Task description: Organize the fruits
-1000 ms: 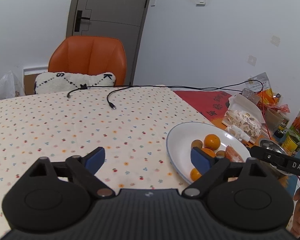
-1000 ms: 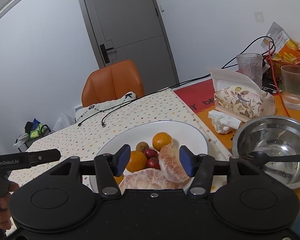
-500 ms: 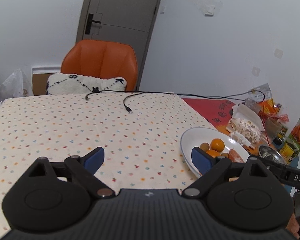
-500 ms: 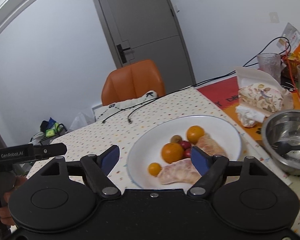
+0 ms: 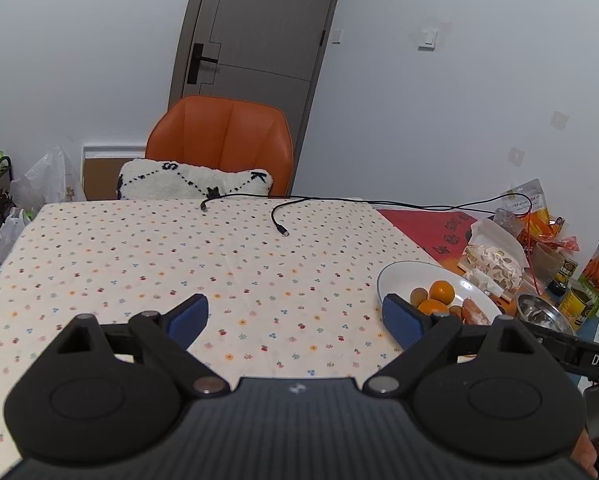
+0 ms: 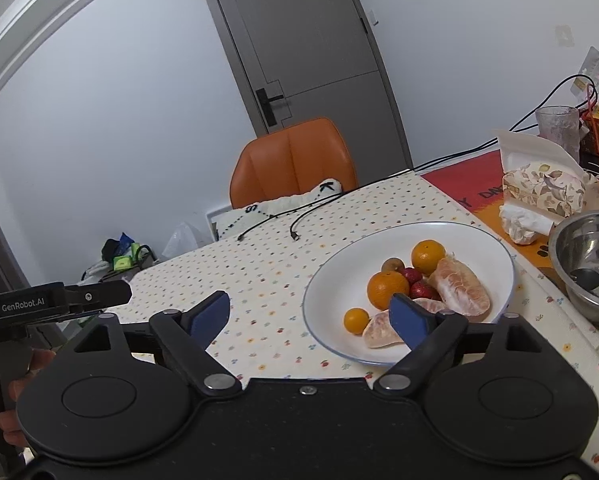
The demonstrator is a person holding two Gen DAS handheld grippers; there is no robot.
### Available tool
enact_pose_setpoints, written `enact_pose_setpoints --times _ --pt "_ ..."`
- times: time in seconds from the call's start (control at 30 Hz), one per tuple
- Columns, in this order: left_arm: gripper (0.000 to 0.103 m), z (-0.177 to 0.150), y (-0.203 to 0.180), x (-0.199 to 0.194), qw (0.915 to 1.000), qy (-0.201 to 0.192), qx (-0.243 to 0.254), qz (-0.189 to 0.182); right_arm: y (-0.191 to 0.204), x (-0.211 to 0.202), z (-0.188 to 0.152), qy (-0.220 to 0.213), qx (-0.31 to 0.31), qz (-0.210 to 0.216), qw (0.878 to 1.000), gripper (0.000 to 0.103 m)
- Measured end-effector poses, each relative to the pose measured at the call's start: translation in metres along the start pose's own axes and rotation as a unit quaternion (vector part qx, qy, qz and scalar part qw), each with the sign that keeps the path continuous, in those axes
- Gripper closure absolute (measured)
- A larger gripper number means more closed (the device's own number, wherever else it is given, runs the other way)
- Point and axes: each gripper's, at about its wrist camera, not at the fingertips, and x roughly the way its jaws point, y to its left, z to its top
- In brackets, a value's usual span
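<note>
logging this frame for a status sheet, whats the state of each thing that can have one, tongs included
left tongs: open, empty, above the tablecloth
right tongs: open, empty, near the plate's front edge
white plate: upright, holding fruit
pomelo pieces: peeled, on the plate
oranges: unpeeled, on the plate
door: closed
steel bowl: upright, dark spoon inside
charging cable: loose end unplugged
orange chair: unoccupied, cushion on it

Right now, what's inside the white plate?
The white plate holds three oranges, two peeled pomelo pieces, red fruits and a brown one. The right gripper covers part of the nearer pomelo piece.
</note>
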Motion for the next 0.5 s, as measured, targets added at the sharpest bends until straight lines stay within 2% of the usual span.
enact_pose_setpoints --times 0.23,0.5 --pt "0.010 -0.002 0.003 -0.024 0.9999 -0.013 0.003 0.002 0.007 -0.016 -0.002 0.001 -0.003 0.006 1.000 0.006" --pt "0.010 -0.005 0.005 -0.044 0.9999 -0.016 0.002 0.004 0.017 -0.032 -0.004 -0.003 -0.009 0.015 1.000 0.001"
